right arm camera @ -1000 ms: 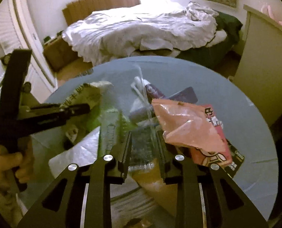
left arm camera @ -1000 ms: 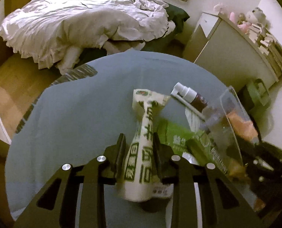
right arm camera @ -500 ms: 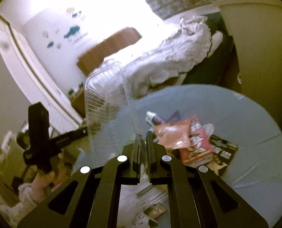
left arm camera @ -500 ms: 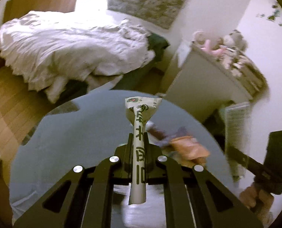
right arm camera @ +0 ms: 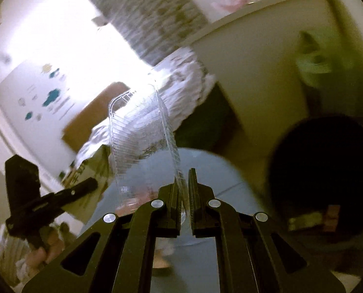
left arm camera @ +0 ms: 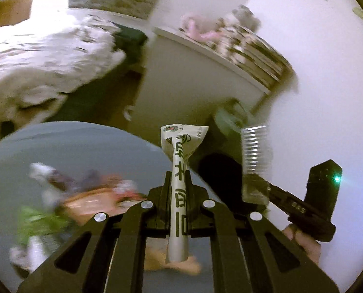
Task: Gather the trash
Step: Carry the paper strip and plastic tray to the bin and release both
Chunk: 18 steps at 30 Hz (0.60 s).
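The white wrapper (left arm camera: 179,195) with green print is light, thin and limp; pinched mid-length it folds into a narrow strip, so a grip near its middle suits it, and it looks unlikely to slip while the pads squeeze it flat. The left gripper (left arm camera: 179,195) is clamped tight on that strip, its flared printed end standing up past the fingertips over the edge of the blue-grey table (left arm camera: 71,146). The clear plastic tray (right arm camera: 137,141) is light too, but springy and slick, ribbed along its walls, and a hard squeeze would likely crack it; its thin rim is the only sensible hold. The right gripper (right arm camera: 184,190) is closed on that rim, the tray standing upright above the table, transparent with the bed showing through. A dark round bin (right arm camera: 328,166) sits just right of the tray, probably the drop point; more wrappers (left arm camera: 83,195), orange and green, lie blurred on the table.
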Each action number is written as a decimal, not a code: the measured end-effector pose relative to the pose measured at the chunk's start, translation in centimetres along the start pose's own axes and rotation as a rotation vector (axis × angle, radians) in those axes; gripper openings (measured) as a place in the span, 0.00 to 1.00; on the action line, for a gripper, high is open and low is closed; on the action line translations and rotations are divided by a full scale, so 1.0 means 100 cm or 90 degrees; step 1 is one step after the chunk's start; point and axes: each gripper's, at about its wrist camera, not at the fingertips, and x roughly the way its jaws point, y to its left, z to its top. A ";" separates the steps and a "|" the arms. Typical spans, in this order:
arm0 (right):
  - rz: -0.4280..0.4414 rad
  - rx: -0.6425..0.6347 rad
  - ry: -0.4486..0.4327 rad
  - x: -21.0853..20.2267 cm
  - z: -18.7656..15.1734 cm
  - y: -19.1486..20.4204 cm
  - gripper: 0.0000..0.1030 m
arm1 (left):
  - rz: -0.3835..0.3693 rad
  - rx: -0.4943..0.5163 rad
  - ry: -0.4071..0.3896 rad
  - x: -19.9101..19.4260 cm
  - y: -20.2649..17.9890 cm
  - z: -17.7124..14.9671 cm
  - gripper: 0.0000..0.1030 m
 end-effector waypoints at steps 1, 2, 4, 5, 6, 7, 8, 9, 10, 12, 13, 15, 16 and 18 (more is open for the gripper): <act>-0.014 0.007 -0.008 -0.003 0.002 -0.009 0.06 | -0.011 0.005 0.009 0.011 -0.008 0.001 0.10; -0.031 0.018 -0.016 -0.007 0.005 -0.020 0.06 | -0.021 0.011 0.020 0.022 -0.016 0.002 0.10; -0.061 0.043 -0.026 -0.010 0.011 -0.041 0.06 | -0.044 0.022 0.043 0.048 -0.035 0.004 0.10; -0.087 0.064 -0.033 -0.012 0.014 -0.058 0.06 | -0.056 0.024 0.053 0.060 -0.044 0.004 0.10; -0.101 0.079 -0.037 -0.013 0.016 -0.069 0.06 | -0.068 0.029 0.064 0.073 -0.054 0.004 0.10; -0.112 0.093 -0.040 -0.015 0.015 -0.080 0.06 | -0.074 0.033 0.071 0.083 -0.061 0.004 0.10; -0.129 0.121 -0.042 -0.016 0.016 -0.097 0.06 | -0.080 0.037 0.081 0.093 -0.068 0.003 0.10; -0.137 0.137 -0.043 -0.014 0.016 -0.105 0.06 | -0.085 0.043 0.093 0.107 -0.076 0.003 0.10; -0.149 0.157 -0.043 -0.013 0.016 -0.118 0.06 | -0.089 0.047 0.102 0.118 -0.083 0.001 0.10; -0.161 0.182 -0.040 -0.008 0.017 -0.134 0.06 | -0.092 0.057 0.123 0.138 -0.094 -0.001 0.10; -0.168 0.196 -0.039 -0.006 0.017 -0.142 0.07 | -0.092 0.061 0.133 0.149 -0.099 -0.002 0.10; -0.177 0.211 -0.035 -0.002 0.015 -0.154 0.07 | -0.092 0.064 0.152 0.168 -0.106 -0.005 0.10; -0.181 0.218 -0.034 0.000 0.015 -0.159 0.07 | -0.091 0.065 0.159 0.175 -0.108 -0.006 0.10; -0.186 0.223 -0.032 0.001 0.016 -0.165 0.07 | -0.086 0.069 0.174 0.189 -0.112 -0.009 0.10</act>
